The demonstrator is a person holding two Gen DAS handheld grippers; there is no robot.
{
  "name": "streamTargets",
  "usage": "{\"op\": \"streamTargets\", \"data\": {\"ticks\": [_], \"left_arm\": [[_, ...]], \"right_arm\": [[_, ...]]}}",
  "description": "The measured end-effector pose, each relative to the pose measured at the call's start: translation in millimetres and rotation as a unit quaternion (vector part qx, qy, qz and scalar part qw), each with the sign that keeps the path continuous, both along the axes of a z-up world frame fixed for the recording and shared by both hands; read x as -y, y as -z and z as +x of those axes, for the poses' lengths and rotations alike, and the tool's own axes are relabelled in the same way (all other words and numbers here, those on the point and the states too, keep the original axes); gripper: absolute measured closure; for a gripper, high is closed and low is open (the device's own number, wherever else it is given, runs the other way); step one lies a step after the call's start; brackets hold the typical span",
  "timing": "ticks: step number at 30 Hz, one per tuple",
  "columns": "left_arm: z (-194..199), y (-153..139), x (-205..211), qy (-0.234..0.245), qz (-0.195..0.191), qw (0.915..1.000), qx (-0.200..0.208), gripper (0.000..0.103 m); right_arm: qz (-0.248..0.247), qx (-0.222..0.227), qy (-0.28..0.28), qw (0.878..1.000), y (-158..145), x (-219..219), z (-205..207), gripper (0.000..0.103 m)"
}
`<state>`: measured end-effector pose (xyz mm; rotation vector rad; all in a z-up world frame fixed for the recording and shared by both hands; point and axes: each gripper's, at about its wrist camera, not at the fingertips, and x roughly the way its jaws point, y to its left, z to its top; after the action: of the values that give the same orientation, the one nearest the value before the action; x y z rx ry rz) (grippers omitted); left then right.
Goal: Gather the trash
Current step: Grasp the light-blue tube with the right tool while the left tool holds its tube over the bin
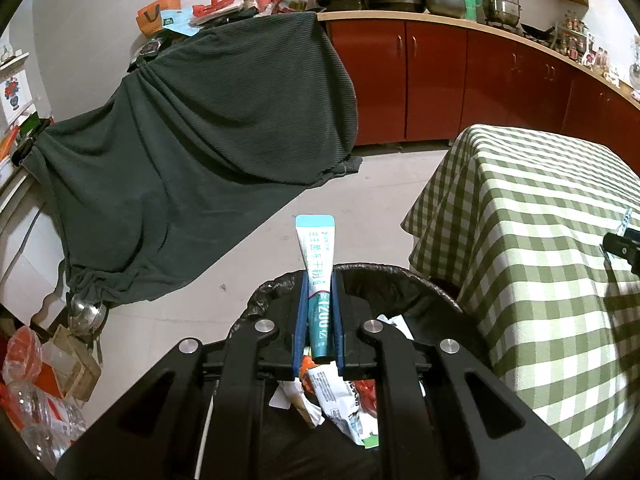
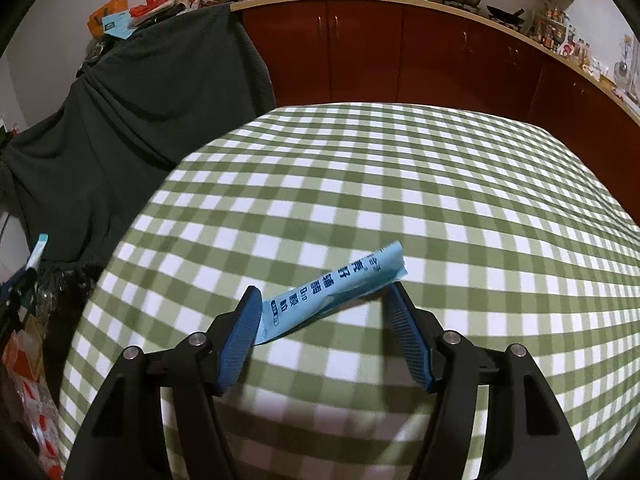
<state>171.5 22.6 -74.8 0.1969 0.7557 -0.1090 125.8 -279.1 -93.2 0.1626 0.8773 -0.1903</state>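
Observation:
My left gripper is shut on a teal and white toothpaste tube that stands upright between its blue fingers, right above a black-lined trash bin holding several wrappers. In the right wrist view my right gripper is open wide over the green checked tablecloth. A light blue sachet with dark print lies slanted between the blue fingers, touching the left one; its far end reaches the right fingertip. The right gripper also shows at the right edge of the left wrist view.
A dark green cloth drapes furniture left of the bin. Red cabinets with pots on the counter run along the back. Plastic bottles and boxes clutter the floor at lower left. The table stands right of the bin.

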Motion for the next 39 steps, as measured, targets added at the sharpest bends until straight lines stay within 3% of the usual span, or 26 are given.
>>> {"op": "streamTargets", "data": {"ticks": [28,39], "left_arm": [[-32,-5,4,0.004,-0.009,0.9999,0.000,0.092],[-36,-7,-3,-0.011,-0.006,0.9999,0.005,0.092]], "right_arm": [[-0.010,-0.015,0.033,0.999,-5,26,-59,0.039],[0.000,0.011,0.031,0.999,-14,14,-35,0.041]]}}
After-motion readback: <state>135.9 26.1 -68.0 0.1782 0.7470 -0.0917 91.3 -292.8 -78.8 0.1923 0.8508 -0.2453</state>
